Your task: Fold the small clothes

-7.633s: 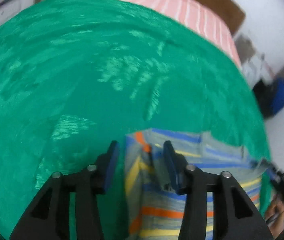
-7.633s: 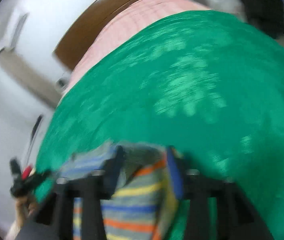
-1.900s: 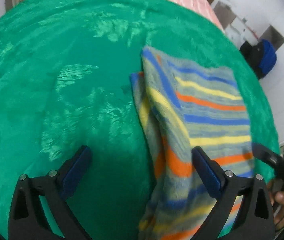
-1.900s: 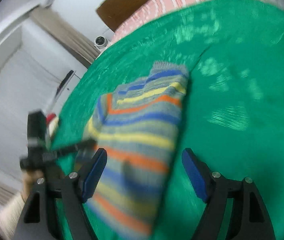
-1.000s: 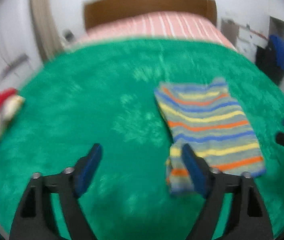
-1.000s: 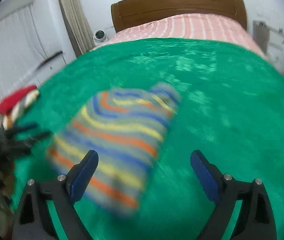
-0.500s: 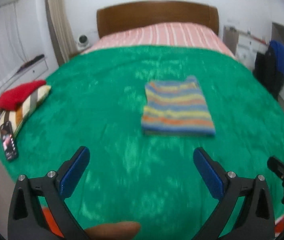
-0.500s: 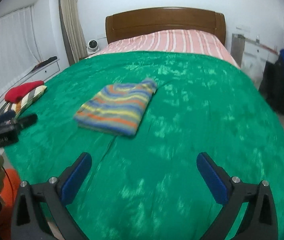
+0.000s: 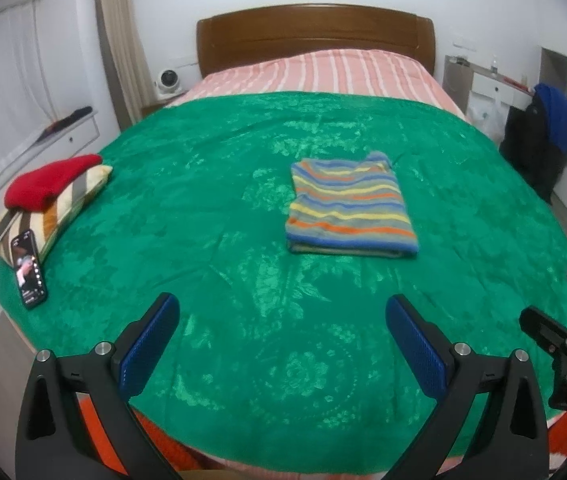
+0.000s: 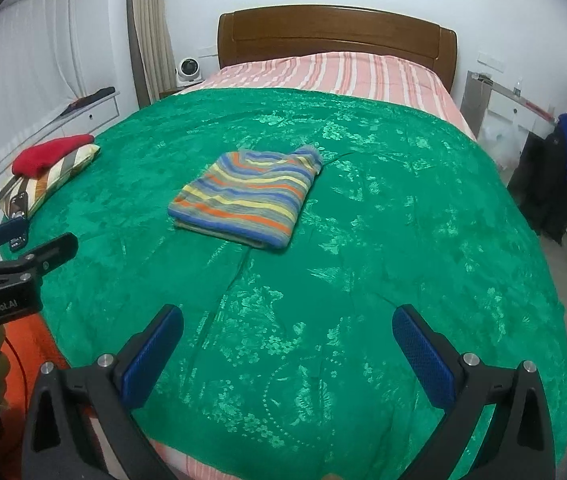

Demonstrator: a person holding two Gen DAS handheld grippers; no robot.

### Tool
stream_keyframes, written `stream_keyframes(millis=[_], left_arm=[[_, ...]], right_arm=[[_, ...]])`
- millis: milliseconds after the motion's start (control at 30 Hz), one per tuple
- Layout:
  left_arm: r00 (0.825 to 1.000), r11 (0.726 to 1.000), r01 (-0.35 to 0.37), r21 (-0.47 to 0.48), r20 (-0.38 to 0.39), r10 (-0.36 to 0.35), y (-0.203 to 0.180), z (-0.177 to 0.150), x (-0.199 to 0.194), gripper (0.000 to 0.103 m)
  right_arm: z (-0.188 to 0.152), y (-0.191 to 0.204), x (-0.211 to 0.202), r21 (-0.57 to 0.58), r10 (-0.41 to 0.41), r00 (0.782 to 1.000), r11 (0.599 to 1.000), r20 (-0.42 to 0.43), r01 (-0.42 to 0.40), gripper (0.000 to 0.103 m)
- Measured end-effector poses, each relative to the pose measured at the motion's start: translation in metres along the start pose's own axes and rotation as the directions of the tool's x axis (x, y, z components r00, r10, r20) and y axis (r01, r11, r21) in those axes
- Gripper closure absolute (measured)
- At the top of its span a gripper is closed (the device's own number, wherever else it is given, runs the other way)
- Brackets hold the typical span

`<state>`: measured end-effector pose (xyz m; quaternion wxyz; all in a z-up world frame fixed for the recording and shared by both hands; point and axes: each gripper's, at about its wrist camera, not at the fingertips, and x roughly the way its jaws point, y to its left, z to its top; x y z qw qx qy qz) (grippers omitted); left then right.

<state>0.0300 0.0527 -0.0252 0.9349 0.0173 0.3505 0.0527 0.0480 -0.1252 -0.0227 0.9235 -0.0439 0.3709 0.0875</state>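
Two folded garments, red over striped, sit stacked (image 9: 49, 196) at the bed's left edge beside a phone (image 9: 28, 269). Centre of the green blanket (image 9: 211, 208), the striped sweater (image 9: 347, 206) lies folded flat, square and untouched. Knit appears soft, light and limp; judged best taken at a folded edge or corner. Left hand-held gripper (image 9: 279, 344) and right hand-held gripper (image 10: 287, 354) both stand wide apart, empty, well short of it.

Striped sweater (image 9: 349, 204) (folded flat, rectangular) mid green blanket (image 9: 211, 216)
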Motion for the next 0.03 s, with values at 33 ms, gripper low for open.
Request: stream_keyframes(millis=[33], left_arm=[[1.000, 1.000, 0.001, 0.011, 0.007, -0.002, -0.0020, -0.0004, -0.0018, 0.000]], right_arm=[[-0.0004, 0.0001, -0.0014, 0.002, 0.002, 1.000, 1.000, 0.001, -0.002, 0.000]])
